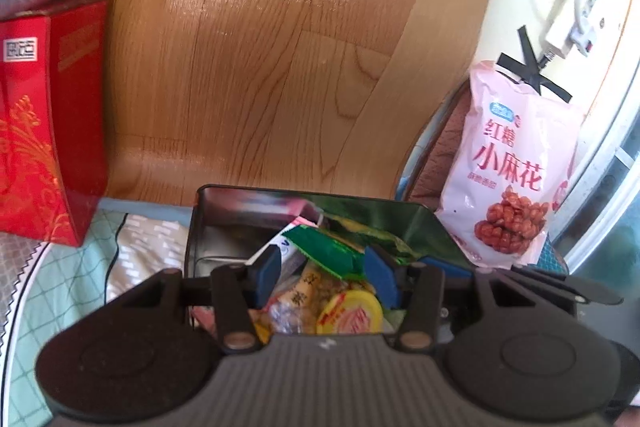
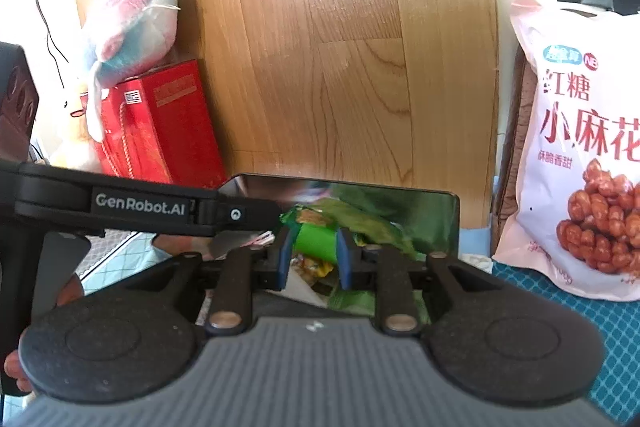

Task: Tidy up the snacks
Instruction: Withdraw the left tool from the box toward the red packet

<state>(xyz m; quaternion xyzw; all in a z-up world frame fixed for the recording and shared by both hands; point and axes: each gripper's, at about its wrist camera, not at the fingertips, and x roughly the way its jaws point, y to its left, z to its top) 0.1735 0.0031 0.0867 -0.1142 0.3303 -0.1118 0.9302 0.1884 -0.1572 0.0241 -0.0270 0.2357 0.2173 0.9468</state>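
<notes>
An open metal tin point(image 1: 304, 193) holds several small snacks, among them a green packet point(image 1: 324, 247) and a yellow-lidded cup point(image 1: 352, 313). My left gripper point(image 1: 324, 277) hangs over the tin, open. The green packet lies slantwise between its blue pads and is not pressed by them. In the right wrist view my right gripper point(image 2: 314, 261) is over the same tin point(image 2: 400, 189), shut on a green packet point(image 2: 316, 243) whose sides touch both pads. The left gripper's arm point(image 2: 140, 205) reaches in from the left, with its tip beside that packet.
A large pink snack bag point(image 1: 516, 163) point(image 2: 580, 147) leans upright to the right of the tin. At the left stands a red box point(image 1: 44, 131) point(image 2: 160, 123) with a plush toy point(image 2: 132, 23) on top. A wooden headboard point(image 1: 260, 47) rises behind. A hand point(image 2: 68, 291) shows at lower left.
</notes>
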